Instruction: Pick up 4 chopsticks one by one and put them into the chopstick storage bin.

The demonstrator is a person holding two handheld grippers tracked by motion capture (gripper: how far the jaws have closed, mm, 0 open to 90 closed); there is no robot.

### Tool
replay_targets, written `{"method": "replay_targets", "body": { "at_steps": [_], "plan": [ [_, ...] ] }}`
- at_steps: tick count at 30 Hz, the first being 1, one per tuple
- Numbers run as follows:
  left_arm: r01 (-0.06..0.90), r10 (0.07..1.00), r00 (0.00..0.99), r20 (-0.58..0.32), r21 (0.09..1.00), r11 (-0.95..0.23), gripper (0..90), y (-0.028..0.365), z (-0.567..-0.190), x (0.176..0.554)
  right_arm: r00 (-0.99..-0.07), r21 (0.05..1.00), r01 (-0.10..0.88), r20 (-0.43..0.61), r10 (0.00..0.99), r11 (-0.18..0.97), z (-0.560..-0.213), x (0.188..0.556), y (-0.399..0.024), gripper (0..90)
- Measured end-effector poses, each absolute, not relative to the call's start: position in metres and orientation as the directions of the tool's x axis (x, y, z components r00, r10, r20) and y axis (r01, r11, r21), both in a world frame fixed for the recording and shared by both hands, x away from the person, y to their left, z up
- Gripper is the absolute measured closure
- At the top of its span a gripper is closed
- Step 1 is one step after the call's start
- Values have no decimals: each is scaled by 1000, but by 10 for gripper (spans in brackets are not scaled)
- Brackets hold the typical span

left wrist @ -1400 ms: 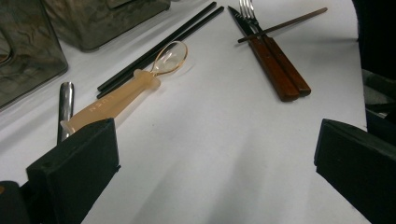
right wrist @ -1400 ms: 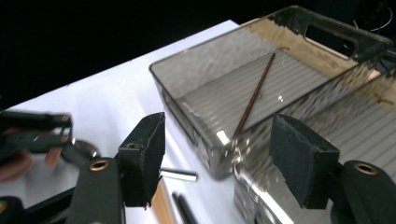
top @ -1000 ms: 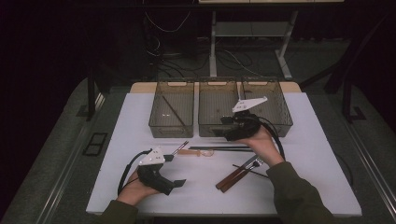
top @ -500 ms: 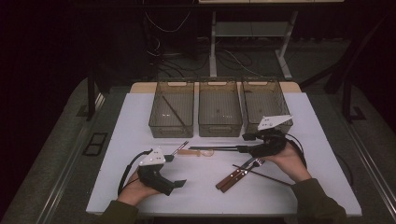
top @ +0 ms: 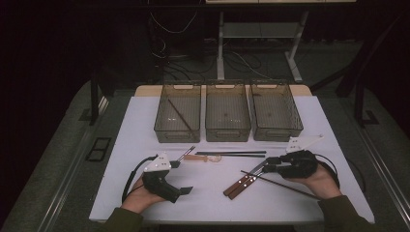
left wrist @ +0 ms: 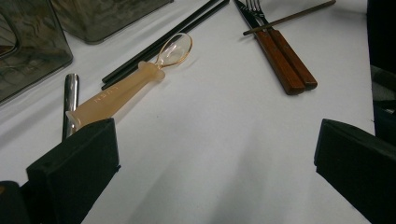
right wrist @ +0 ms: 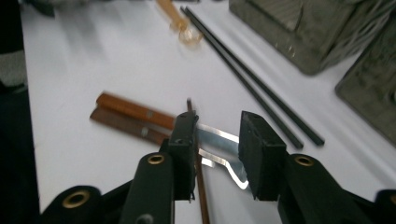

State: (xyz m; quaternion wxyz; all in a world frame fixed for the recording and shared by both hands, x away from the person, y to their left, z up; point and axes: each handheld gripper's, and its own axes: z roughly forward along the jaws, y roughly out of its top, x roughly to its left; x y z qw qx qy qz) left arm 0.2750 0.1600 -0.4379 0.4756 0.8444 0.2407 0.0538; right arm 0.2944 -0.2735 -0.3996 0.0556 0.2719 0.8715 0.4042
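At the bottom of the high view, 2 hands hold 2 grippers on a white table (top: 121, 145). The left gripper (top: 181, 190) sits at the lower left. In the left gripper view its jaws are spread wide apart, with bare table between them.

The right gripper (top: 267, 166) sits at the lower right. In the right gripper view its jaws are partly spread, right above the shiny blade of a knife (right wrist: 219, 140). They are not pinching it. A thin brown stick (top: 285, 185) lies slanted across the blade.

The knife and a fork (top: 256, 170) have brown wooden handles and lie side by side in the lower middle of the high view.

A bit farther, near the middle, lies a see-through orange spoon (top: 203, 157). A small silver metal piece (top: 186, 152) lies just left of it. 2 black chopsticks (top: 237, 153) lie side by side just past the spoon.

At the far edge stand 3 clear bins (top: 228, 137) in a row. The left bin (top: 167, 133) has 1 thin dark stick inside.
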Motion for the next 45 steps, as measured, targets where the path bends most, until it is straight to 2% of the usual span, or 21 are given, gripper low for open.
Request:
{"method": "replay_targets", "body": {
  "at_steps": [8, 24, 38, 45],
  "plan": [
    [351, 448, 884, -134, 824, -445, 0, 160, -438, 274, -849, 689, 442, 115, 515, 575, -413, 278, -290, 740],
    [349, 447, 885, -130, 821, -452, 0, 159, -438, 274, -837, 597, 476, 81, 542, 645, -438, 261, -315, 770],
    [348, 440, 888, -130, 817, -460, 0, 157, -439, 273, -862, 593, 435, 56, 504, 678, -441, 263, -314, 849],
    [347, 438, 889, -131, 818, -460, 0, 156, -439, 273, -861, 595, 440, 69, 503, 672, -441, 265, -315, 855]
  ]
}}
